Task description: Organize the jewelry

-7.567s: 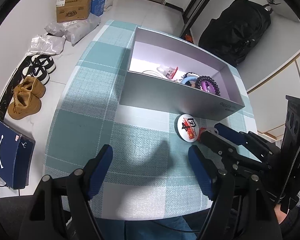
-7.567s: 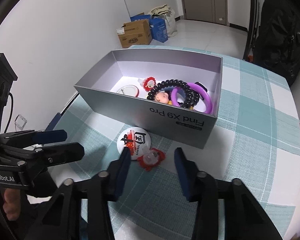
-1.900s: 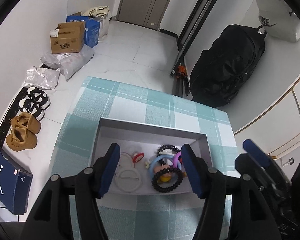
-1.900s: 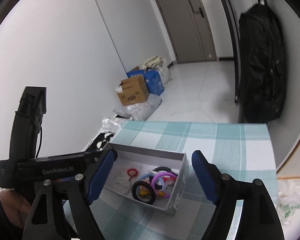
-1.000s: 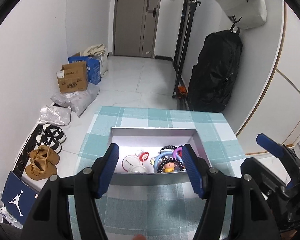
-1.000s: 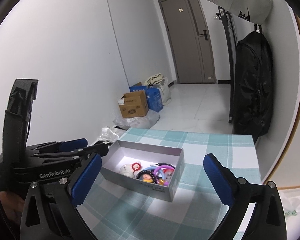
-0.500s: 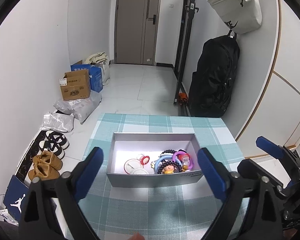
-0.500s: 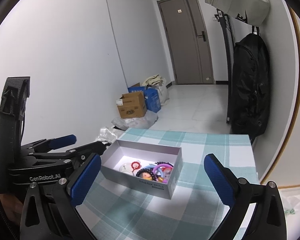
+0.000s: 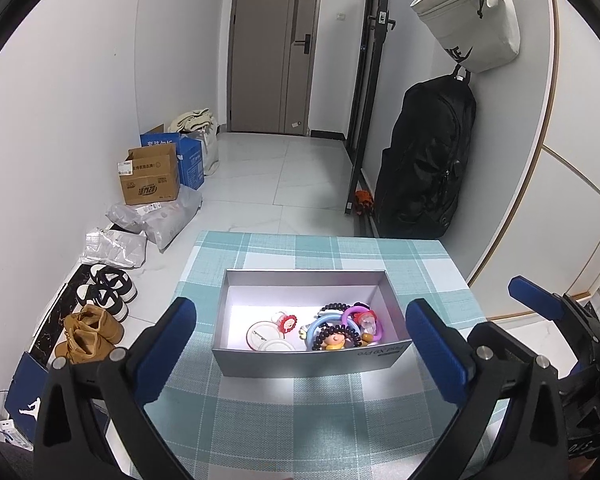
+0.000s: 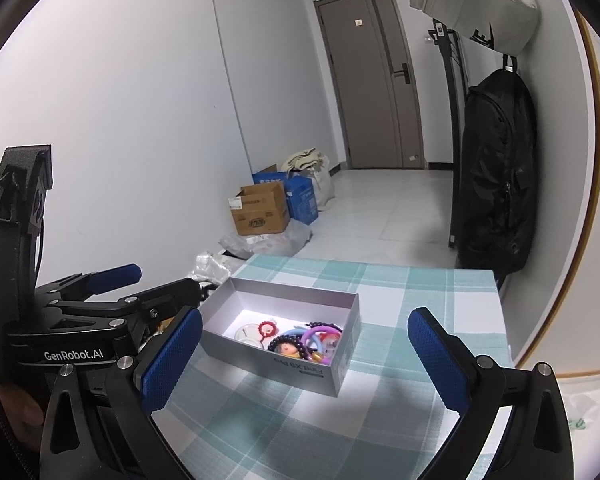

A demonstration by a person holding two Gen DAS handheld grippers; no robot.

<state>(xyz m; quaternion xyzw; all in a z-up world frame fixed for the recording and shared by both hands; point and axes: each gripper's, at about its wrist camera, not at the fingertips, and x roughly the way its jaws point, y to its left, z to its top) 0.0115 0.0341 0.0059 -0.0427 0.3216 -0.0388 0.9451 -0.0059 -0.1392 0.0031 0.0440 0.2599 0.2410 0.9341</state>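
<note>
A silver box stands on the teal checked tablecloth; it also shows in the right wrist view. Inside lie white round badges, a red flower charm, a dark bead bracelet, blue and purple rings and a small doll. My left gripper is open and empty, held back above the table's near side. My right gripper is open and empty, right of the left one and also held back from the box.
On the floor to the left are shoes, plastic bags and cardboard boxes. A black backpack hangs at the right wall. The door is at the far end.
Both grippers have drawn back and up from the box, so the view is wider. The left gripper's jaws have opened wider. The badge and red charm that lay outside the box are now inside.
</note>
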